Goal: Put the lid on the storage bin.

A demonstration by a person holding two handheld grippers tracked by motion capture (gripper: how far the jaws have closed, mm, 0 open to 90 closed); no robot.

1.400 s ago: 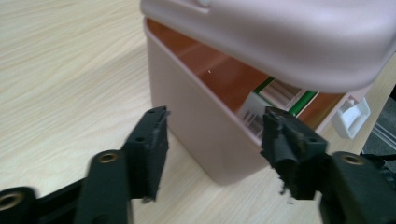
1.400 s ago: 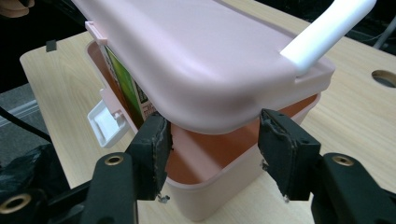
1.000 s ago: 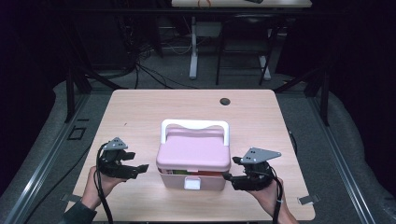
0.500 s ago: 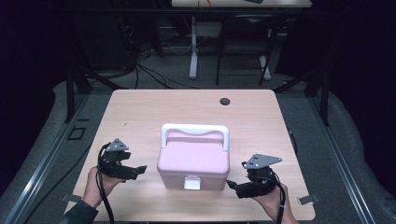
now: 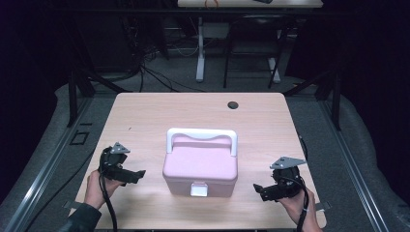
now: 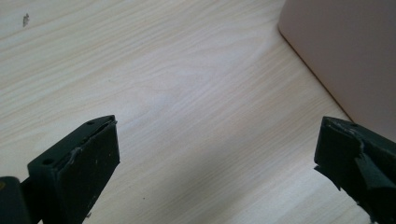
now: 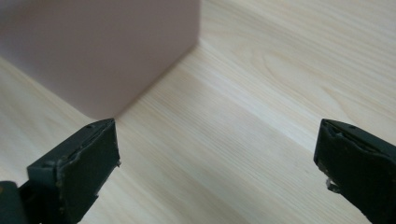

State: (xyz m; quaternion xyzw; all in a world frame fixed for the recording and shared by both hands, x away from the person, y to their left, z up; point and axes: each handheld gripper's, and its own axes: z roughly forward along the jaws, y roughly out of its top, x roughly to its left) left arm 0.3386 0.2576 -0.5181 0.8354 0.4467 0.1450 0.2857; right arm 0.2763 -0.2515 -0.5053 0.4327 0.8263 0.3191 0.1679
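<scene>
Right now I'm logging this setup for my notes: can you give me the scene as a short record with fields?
surface: light wooden table
main item: pink box, lid down, white handle lying toward the far side, white latch on the near face
left claw: open, nothing between the jaws, left of the box, apart from it
right claw: open, nothing between the jaws, right of the box, apart from it
other: dark round hole near the table's far edge

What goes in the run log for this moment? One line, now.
left tongs: just opened, empty | right tongs: just opened, empty | pink box: lid closed, on table, between tongs, untouched
</scene>
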